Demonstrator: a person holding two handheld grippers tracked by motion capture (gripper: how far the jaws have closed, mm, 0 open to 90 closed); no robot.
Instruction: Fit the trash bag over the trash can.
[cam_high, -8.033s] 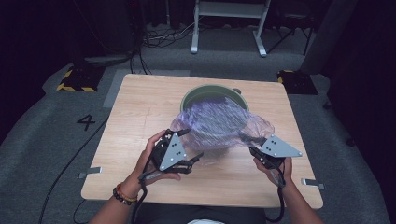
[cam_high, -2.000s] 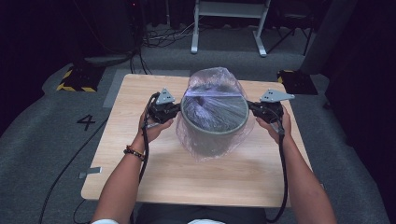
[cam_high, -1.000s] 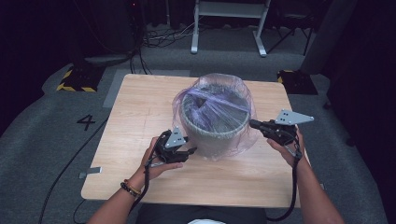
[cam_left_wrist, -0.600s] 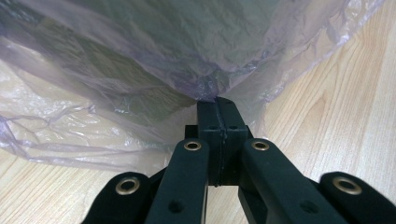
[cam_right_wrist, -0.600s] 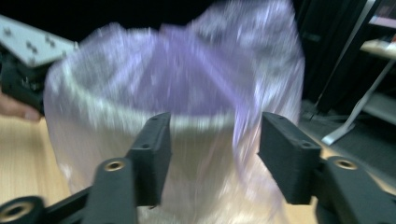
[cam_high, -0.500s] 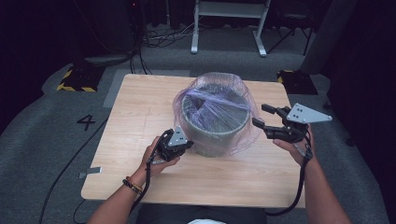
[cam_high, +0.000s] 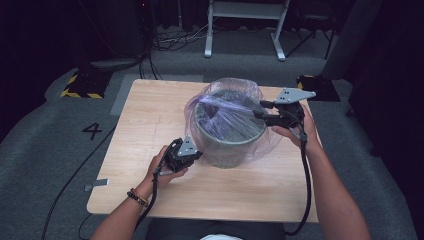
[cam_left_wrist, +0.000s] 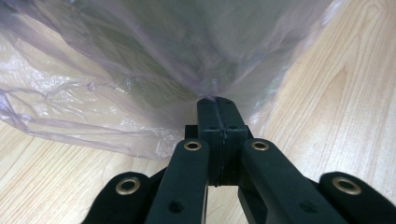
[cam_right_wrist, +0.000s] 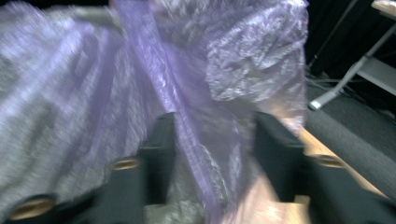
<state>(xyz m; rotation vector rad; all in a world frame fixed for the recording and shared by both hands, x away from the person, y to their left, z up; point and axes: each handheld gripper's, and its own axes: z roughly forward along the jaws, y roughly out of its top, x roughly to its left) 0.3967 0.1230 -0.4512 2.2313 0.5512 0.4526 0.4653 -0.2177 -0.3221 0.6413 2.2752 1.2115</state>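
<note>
A round grey-green bin (cam_high: 226, 150) stands on the wooden table (cam_high: 150, 115), draped in a thin purple see-through bag (cam_high: 227, 95). My left gripper (cam_high: 196, 153) sits low at the bin's near-left side. In the left gripper view, its jaws (cam_left_wrist: 218, 105) are pressed together, pinching the bag's film (cam_left_wrist: 140, 70) just above the tabletop. At the bin's right rim, my right gripper (cam_high: 258, 110) is open. The right gripper view is blurred, but a fold of the bag (cam_right_wrist: 187, 93) hangs between the spread jaws of that gripper (cam_right_wrist: 212, 135).
A white metal stand (cam_high: 245, 25) and cables lie on the floor behind the table. A yellow-black striped block (cam_high: 80, 86) and a "4" floor mark (cam_high: 93, 131) are at the left. Bare wood (cam_high: 225, 195) stretches in front of the bin.
My right gripper has moved from beside the bin's right wall up and inward to the rim, open around the bag. The left gripper stays shut on the bag at the bin's base.
</note>
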